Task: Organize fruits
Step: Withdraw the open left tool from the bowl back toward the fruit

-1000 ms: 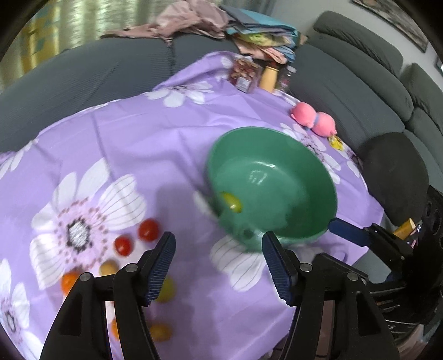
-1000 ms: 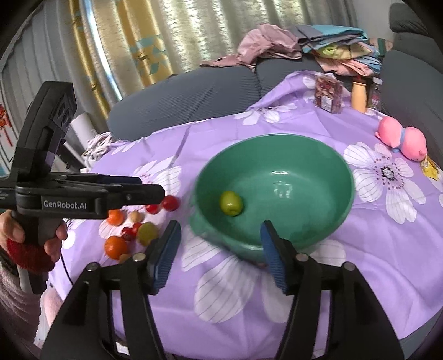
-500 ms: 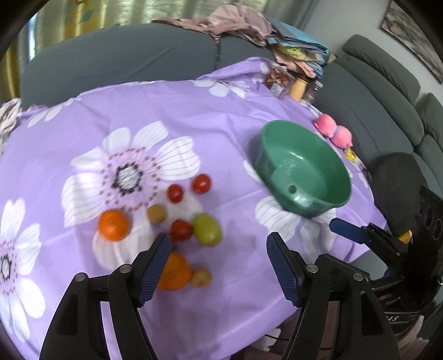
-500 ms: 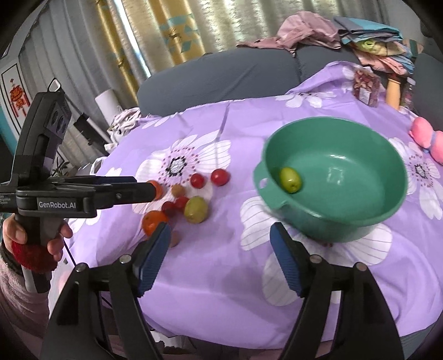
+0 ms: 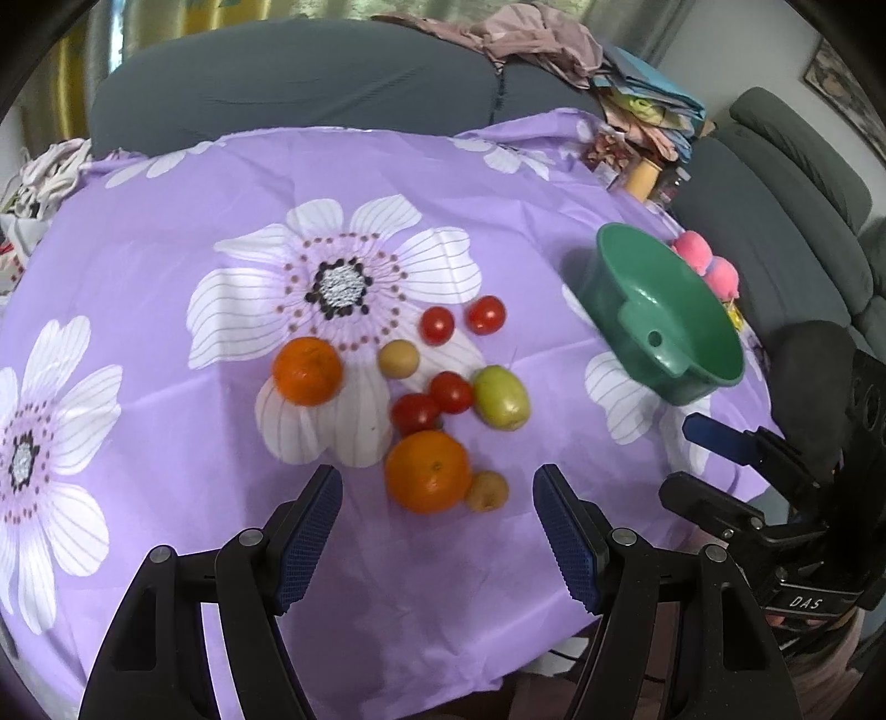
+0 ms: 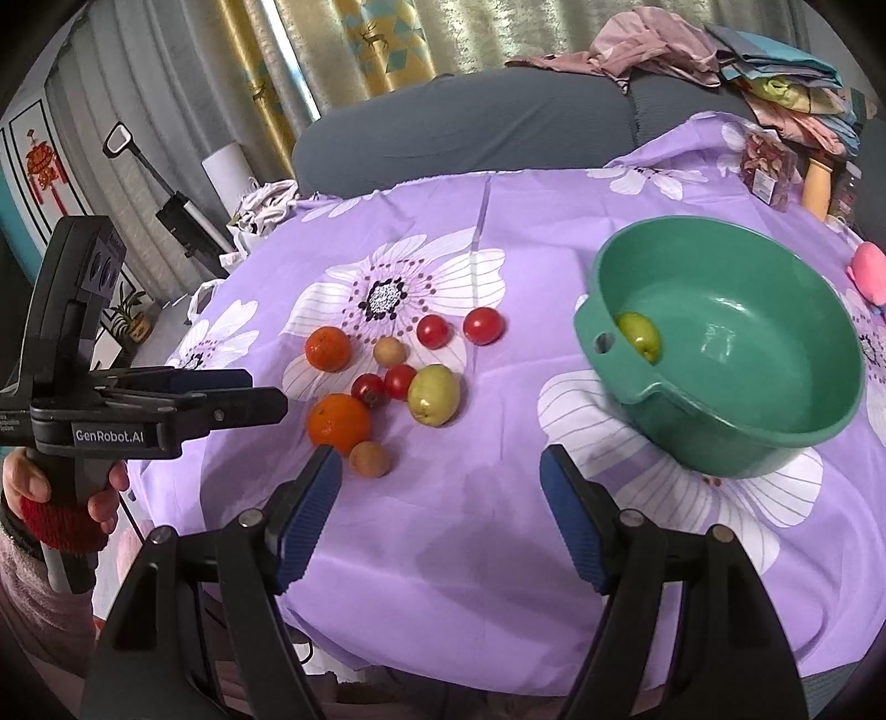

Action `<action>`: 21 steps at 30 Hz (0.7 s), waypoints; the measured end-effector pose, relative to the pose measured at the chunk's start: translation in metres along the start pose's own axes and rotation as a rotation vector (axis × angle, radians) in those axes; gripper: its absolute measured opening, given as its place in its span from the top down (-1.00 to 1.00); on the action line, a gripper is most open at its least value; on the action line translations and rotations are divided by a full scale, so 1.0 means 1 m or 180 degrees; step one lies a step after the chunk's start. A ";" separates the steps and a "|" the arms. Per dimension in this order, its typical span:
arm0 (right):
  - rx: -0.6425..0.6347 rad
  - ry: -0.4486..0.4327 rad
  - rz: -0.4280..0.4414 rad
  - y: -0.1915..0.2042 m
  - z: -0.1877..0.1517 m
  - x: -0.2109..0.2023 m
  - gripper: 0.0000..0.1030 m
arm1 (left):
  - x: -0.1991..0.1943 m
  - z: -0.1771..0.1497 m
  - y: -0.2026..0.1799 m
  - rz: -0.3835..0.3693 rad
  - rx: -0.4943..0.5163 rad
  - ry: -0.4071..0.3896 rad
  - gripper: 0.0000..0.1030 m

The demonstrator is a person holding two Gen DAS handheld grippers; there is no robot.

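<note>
- Left gripper hovers nearest, fingers spread and empty, over the purple flowered surface.
- Right gripper hangs likewise, fingers spread, holding nothing.
- Just beyond lie nine loose fruits: two oranges, two small brown fruits, four tomatoes, one green fruit.
- Farther right, a green bowl holds one green fruit.
- Behind it, one pink toy.

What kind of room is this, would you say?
Most likely a home living room: a grey upholstered sofa wraps behind the purple flower-print tablecloth, patterned curtains hang behind it, and loose folded clothes are piled on the sofa back.
</note>
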State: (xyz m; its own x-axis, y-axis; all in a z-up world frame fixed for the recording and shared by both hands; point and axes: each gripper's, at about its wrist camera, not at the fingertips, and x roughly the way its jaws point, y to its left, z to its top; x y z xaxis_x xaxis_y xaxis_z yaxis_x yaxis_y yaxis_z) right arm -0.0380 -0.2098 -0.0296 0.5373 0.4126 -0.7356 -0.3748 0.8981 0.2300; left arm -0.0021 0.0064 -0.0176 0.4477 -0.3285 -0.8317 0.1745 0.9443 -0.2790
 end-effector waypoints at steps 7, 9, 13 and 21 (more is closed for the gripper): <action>-0.0026 0.0042 -0.0001 0.003 0.000 0.005 -0.44 | -0.001 -0.007 0.006 0.0096 -0.0004 0.0009 -0.38; -0.0018 0.0075 -0.0014 0.001 -0.001 0.008 -0.44 | 0.001 -0.010 0.008 0.0099 0.0000 0.0031 -0.38; 0.0008 0.0156 -0.0018 -0.002 -0.003 0.016 -0.44 | 0.005 -0.015 0.008 0.0055 0.0021 0.0081 -0.38; -0.0084 0.0323 0.0097 0.004 -0.009 0.034 -0.44 | 0.013 -0.023 0.002 -0.0095 0.0117 0.0168 -0.38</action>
State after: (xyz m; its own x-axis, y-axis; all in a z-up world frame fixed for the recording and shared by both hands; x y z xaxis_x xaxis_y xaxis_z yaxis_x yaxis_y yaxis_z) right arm -0.0282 -0.1937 -0.0592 0.4464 0.4210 -0.7896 -0.4104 0.8805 0.2373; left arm -0.0156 0.0047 -0.0400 0.3949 -0.3541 -0.8477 0.2196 0.9324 -0.2872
